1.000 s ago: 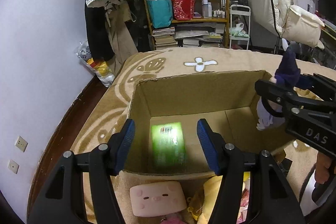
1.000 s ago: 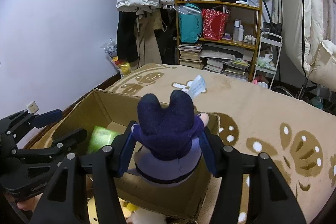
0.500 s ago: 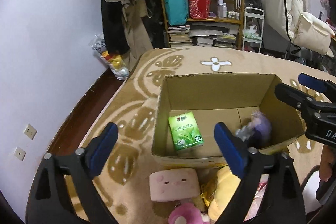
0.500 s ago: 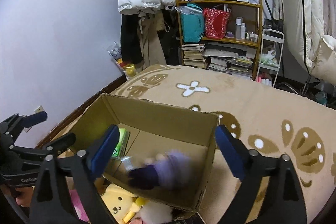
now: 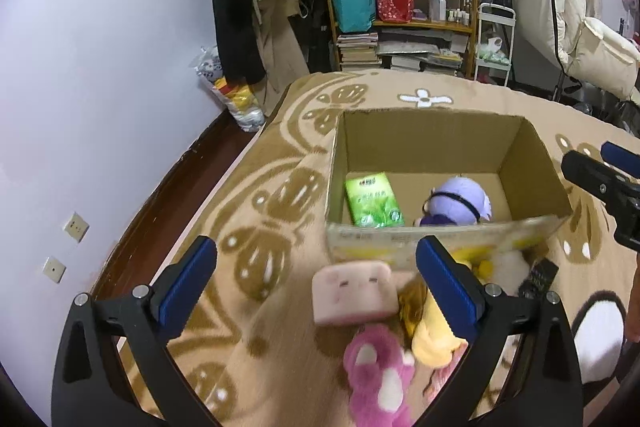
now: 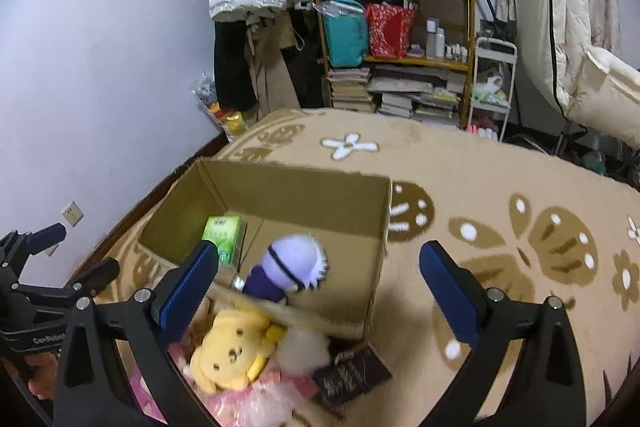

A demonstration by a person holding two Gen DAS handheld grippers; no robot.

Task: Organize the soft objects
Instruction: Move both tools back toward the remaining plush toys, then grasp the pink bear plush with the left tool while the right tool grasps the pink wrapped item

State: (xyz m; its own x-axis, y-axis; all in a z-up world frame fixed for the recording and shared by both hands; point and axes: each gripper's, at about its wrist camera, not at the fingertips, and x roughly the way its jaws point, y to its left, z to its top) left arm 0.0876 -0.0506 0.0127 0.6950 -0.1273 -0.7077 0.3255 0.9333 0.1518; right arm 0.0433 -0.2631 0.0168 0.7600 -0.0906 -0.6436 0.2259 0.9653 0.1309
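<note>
The purple doll [image 6: 294, 267] lies inside the cardboard box [image 6: 304, 195], next to a green tissue pack [image 6: 225, 239] (both on the box floor). The right gripper [image 6: 318, 281] has just been opening and holds nothing, with the doll below it. The left gripper [image 5: 316, 281] has just been opening too, empty, above a pink square toy [image 5: 354, 293] outside the box.

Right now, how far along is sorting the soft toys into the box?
Done: the green tissue pack and purple doll lie in the box. In hand: nothing; both grippers are open. Left: pink block, pink plush, yellow bear outside.
</note>
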